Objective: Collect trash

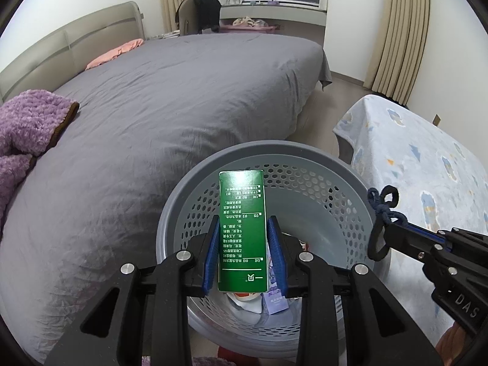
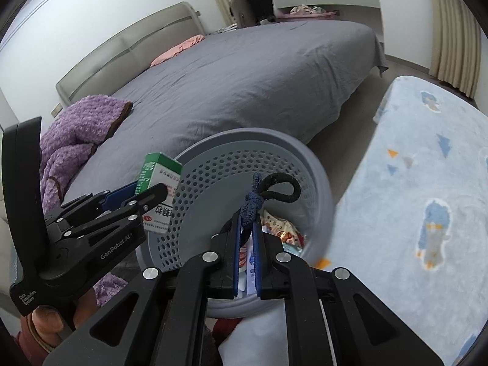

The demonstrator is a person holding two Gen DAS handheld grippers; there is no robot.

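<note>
Over a round grey perforated plastic bin (image 1: 320, 183), the left gripper (image 1: 245, 253) clamped a tall green cardboard box (image 1: 242, 231), while the right gripper (image 2: 247, 231), pinched tight, held a knotted black-and-blue hair tie (image 2: 274, 190).

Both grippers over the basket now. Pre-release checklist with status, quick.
1. Left gripper shut on the green box: ok, pads on both sides.
2. Green box over the grey basket opening: ok in the left wrist view.
3. Right gripper shut on the dark hair tie: ok, its knot is pinched between the pads.
4. Hair tie over the basket opening: ok in the right wrist view.
5. Room in the basket: ok, some trash at the bottom, walls mostly bare.
6. Basket stable on the floor: cannot tell, base hidden.
</note>
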